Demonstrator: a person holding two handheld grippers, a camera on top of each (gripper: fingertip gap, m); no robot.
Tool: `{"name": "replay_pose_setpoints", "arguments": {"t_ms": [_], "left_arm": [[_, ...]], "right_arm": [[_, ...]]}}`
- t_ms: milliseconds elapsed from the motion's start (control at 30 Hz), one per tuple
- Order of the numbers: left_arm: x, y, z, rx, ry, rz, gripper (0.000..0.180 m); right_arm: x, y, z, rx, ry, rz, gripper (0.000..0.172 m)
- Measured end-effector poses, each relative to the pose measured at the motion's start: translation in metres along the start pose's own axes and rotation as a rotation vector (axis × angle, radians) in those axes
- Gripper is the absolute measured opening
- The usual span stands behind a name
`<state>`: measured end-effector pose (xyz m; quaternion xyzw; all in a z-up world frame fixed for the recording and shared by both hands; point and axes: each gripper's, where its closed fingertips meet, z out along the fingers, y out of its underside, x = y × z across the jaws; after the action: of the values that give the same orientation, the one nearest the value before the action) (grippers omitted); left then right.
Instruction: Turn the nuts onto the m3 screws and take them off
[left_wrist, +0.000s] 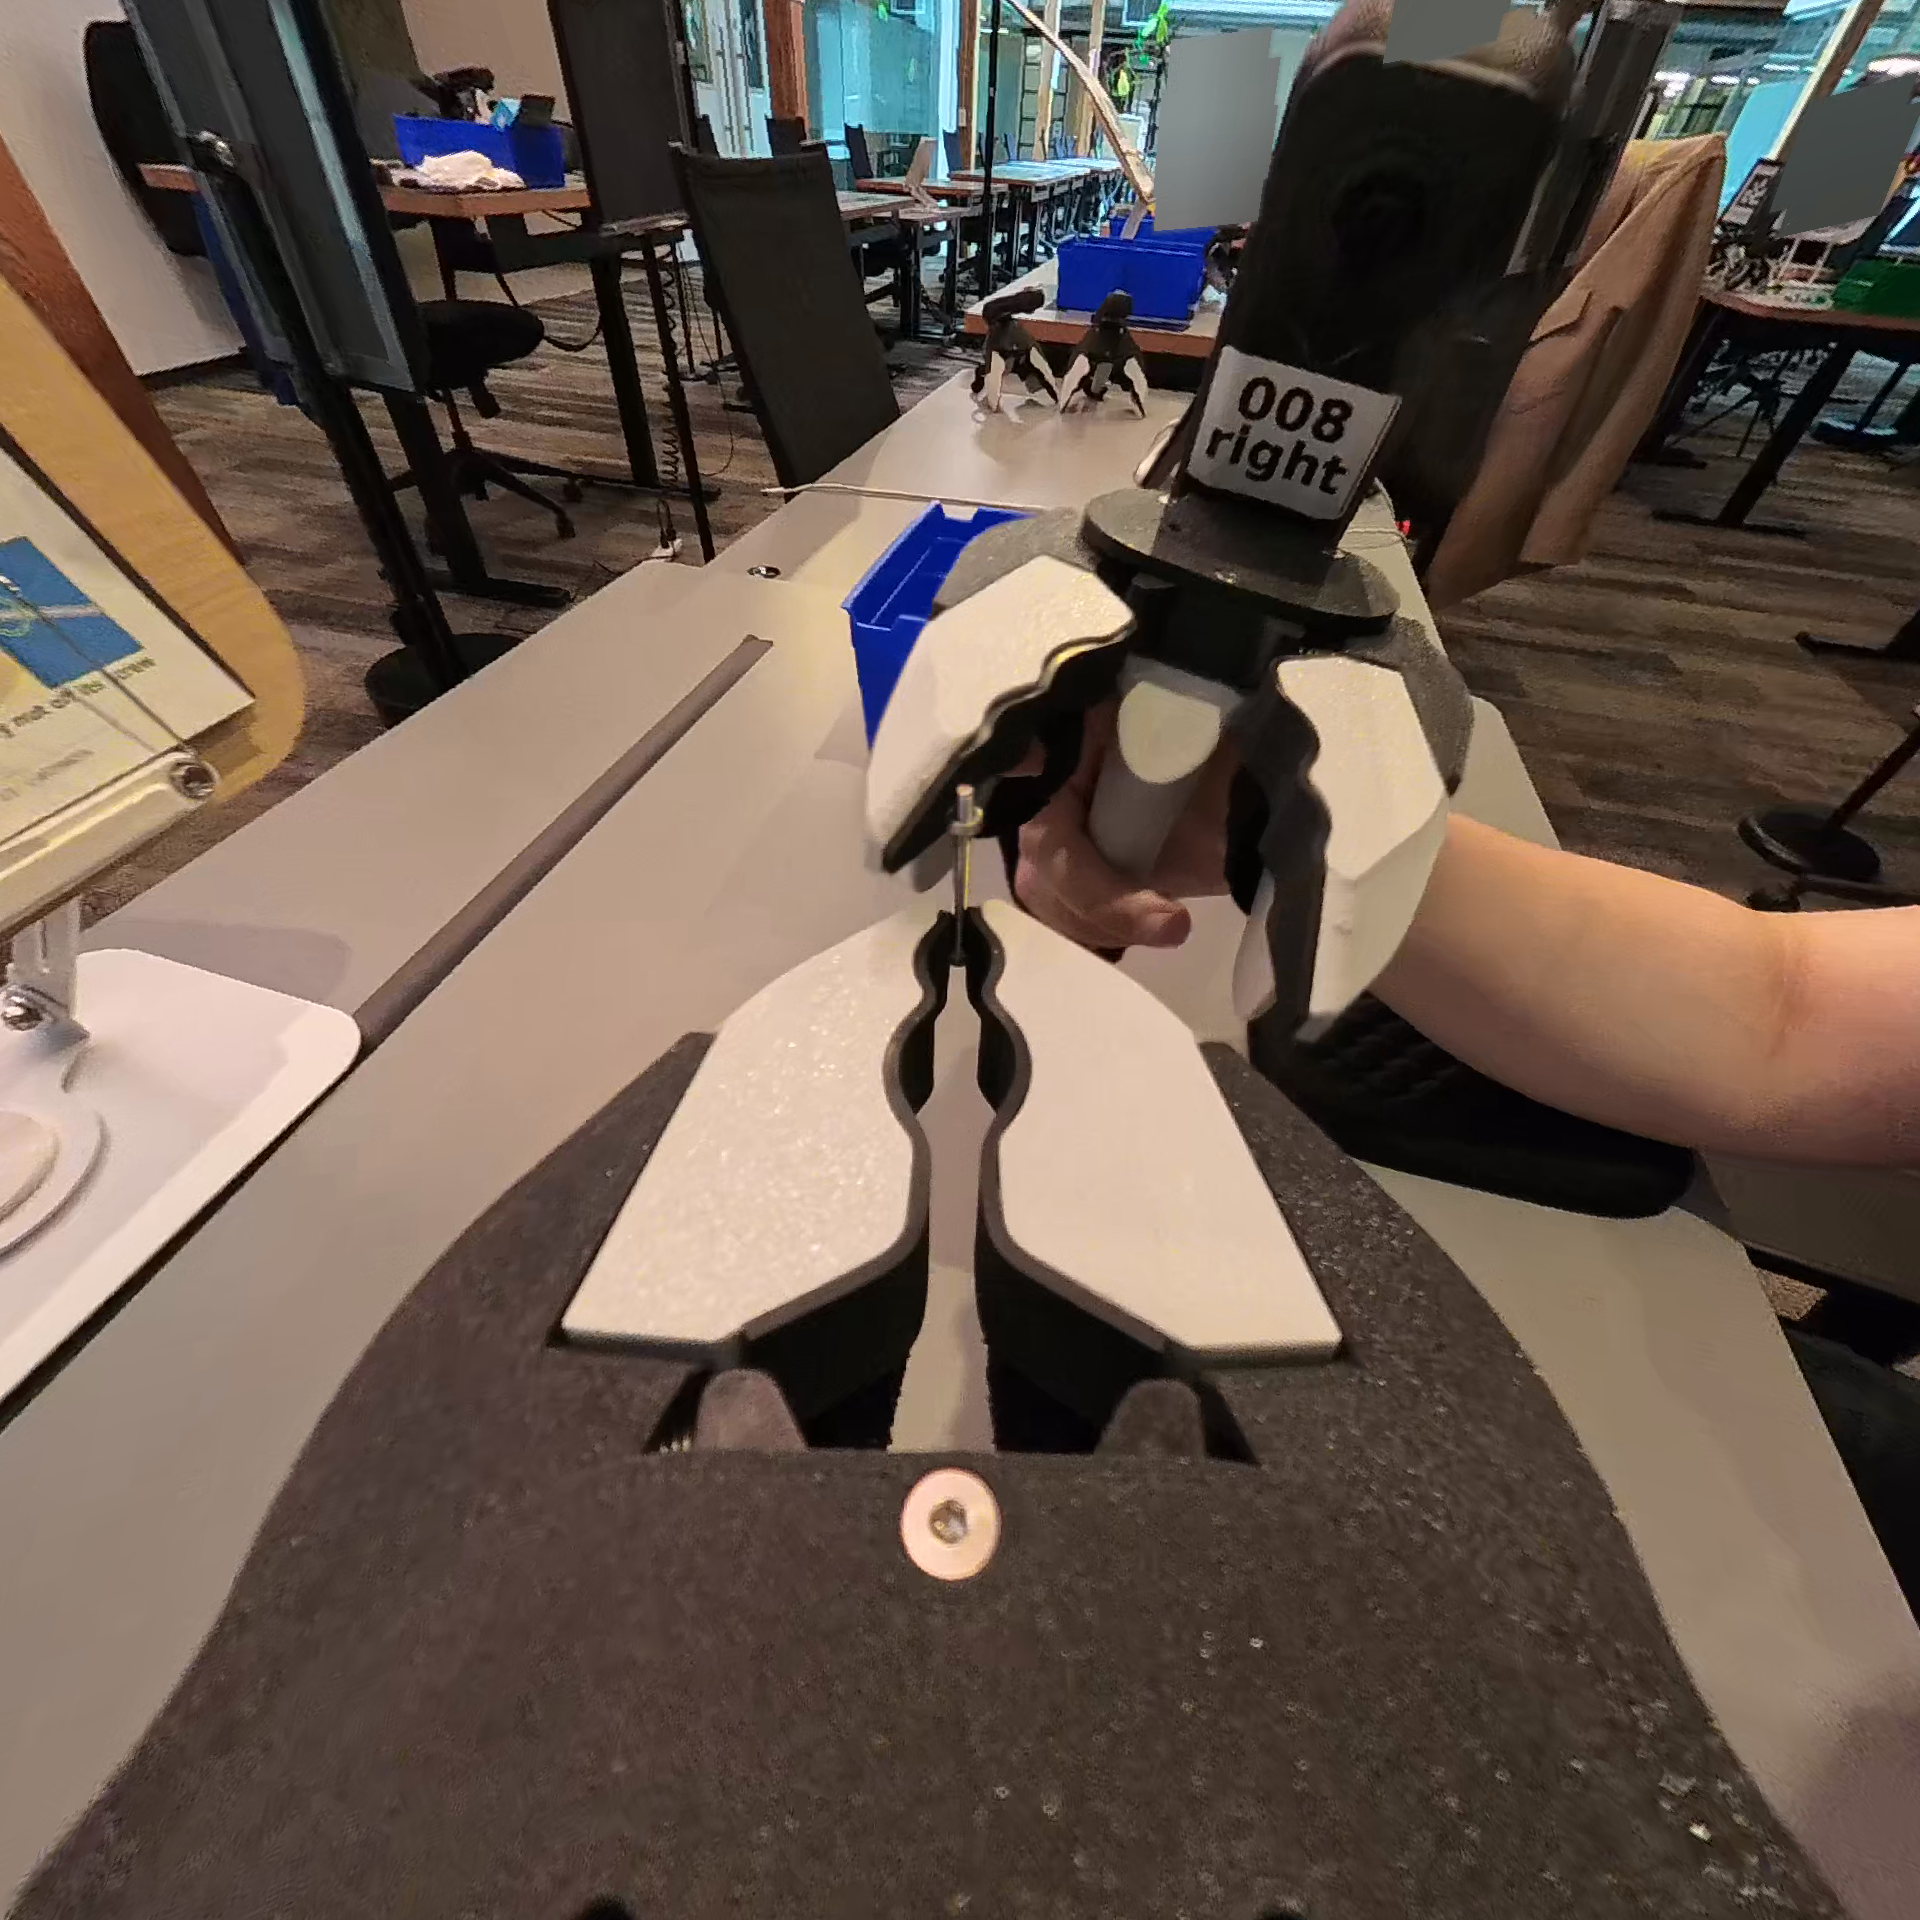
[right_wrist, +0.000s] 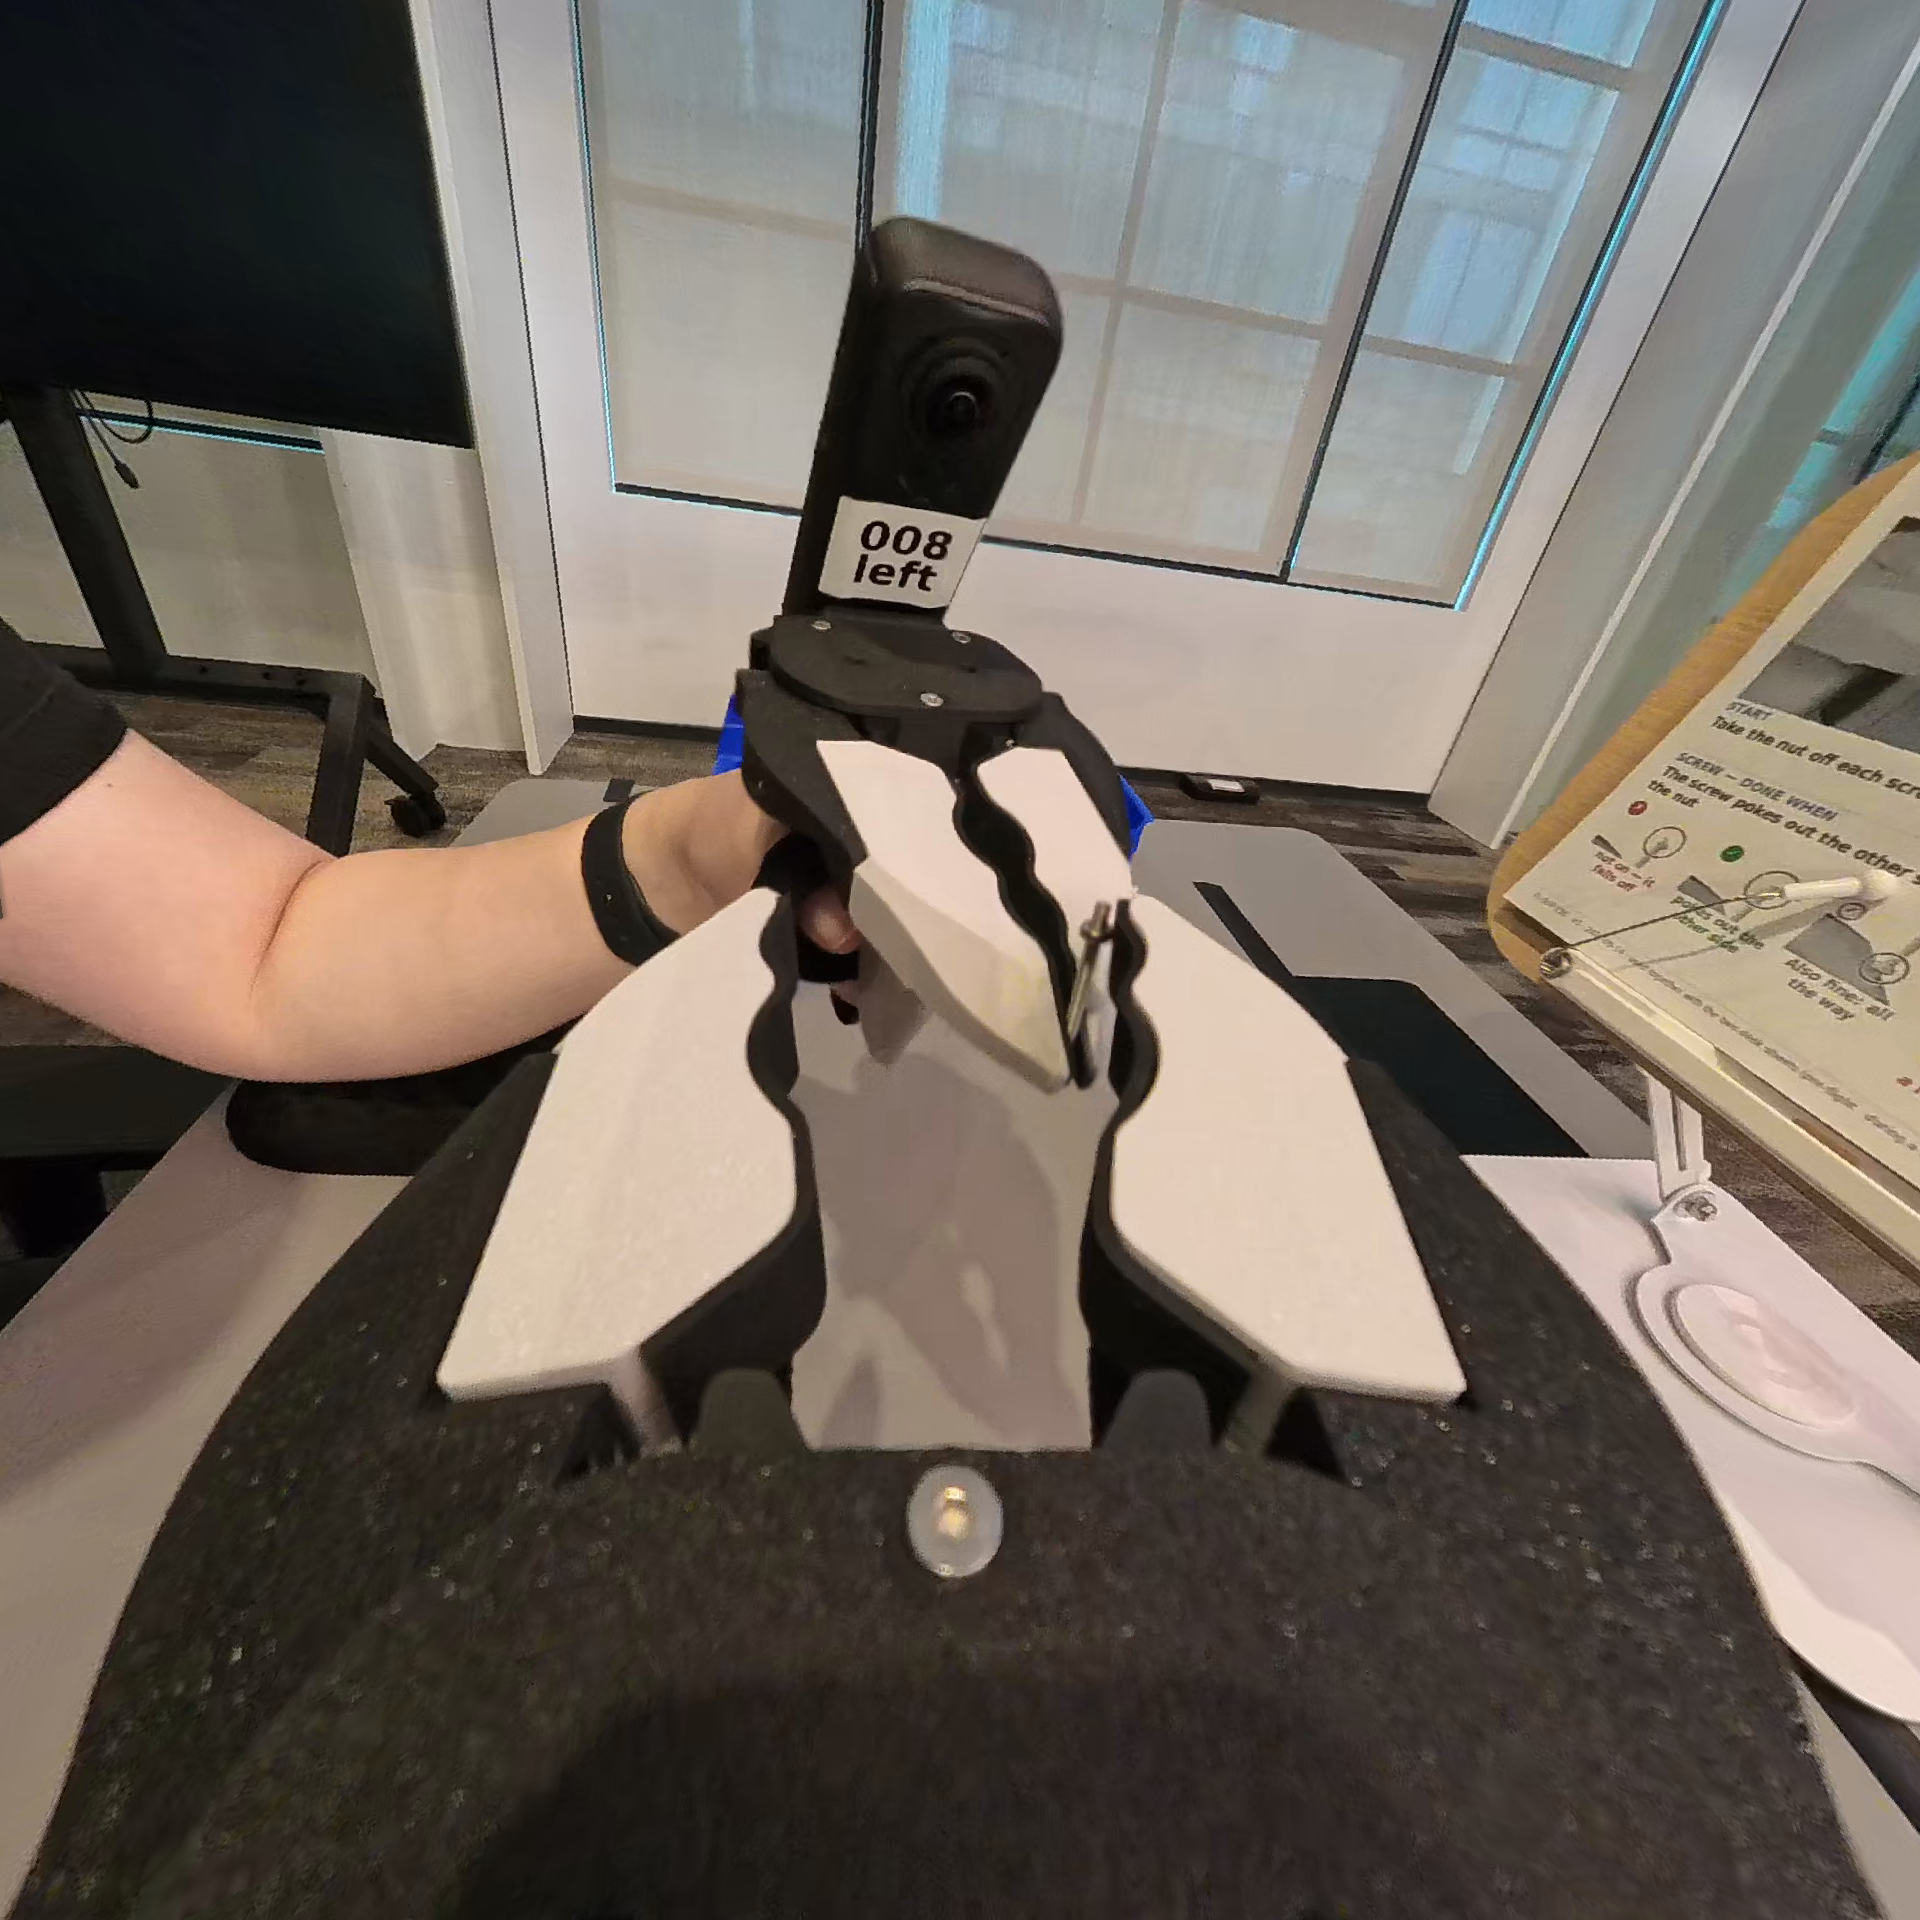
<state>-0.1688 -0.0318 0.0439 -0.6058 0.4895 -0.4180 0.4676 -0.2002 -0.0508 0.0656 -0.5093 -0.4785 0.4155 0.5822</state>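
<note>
Setting: open-plan office or lab workspace. Evidence: rows of desks and dark mesh chairs beyond the hand-held gripper; blue parts bins on a far worktop; wood-look floor; glazed white doors and a dark screen on a stand.

A thin silver metal screw with a small nut threaded near its upper end stands nearly upright above the grey table. Its lower end is pinched between the closed white fingers of the left gripper. The nut end lies just beside one fingertip of the wide-open right gripper.
</note>
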Motion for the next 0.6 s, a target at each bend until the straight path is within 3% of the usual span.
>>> {"name": "replay_pose_setpoints", "arguments": {"t_ms": [100,267,600], "left_arm": [[-0.005,-0.004,-0.006,0.024,-0.010,-0.019,0.002],[-0.001,-0.004,-0.001,0.011,-0.020,0.008,0.002],[-0.001,-0.002,0.001,-0.003,-0.037,0.024,0.002]], "right_arm": [[0.004,-0.004,-0.007,0.018,0.011,0.004,0.052],[0.008,-0.007,-0.004,0.053,0.040,0.012,0.058],[0.002,0.002,0.001,-0.007,0.012,-0.011,0.057]]}}
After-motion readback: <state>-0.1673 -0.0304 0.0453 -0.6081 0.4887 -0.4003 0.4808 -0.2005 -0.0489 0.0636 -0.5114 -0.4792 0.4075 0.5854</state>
